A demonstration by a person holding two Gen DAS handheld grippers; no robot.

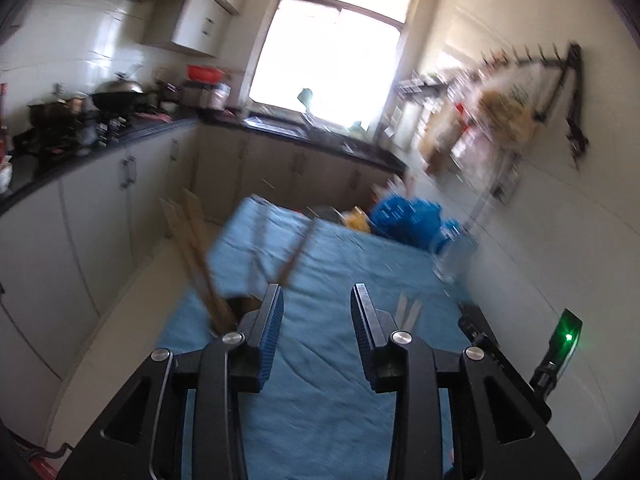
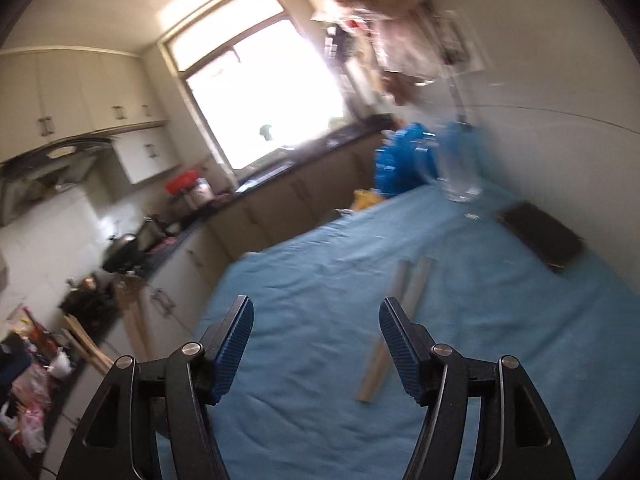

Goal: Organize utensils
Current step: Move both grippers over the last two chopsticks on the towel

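Observation:
Both views are motion-blurred. My left gripper (image 1: 317,294) is open and empty above a table with a blue cloth (image 1: 320,360). Left of it, several wooden utensil handles (image 1: 196,248) stand upright in a dark holder (image 1: 240,307) at the table's left edge. One thin wooden stick (image 1: 299,252) leans beyond the left finger. Flat wooden sticks (image 1: 408,311) lie on the cloth behind the right finger. My right gripper (image 2: 316,308) is open and empty over the cloth (image 2: 320,400). The same flat sticks (image 2: 400,312) lie just left of its right finger.
A clear glass (image 2: 460,176) and a blue bag (image 1: 404,216) stand at the table's far end by the wall. A dark flat tray (image 2: 540,236) lies at the right by the wall. Kitchen counters (image 1: 100,140) run along the left and under the window.

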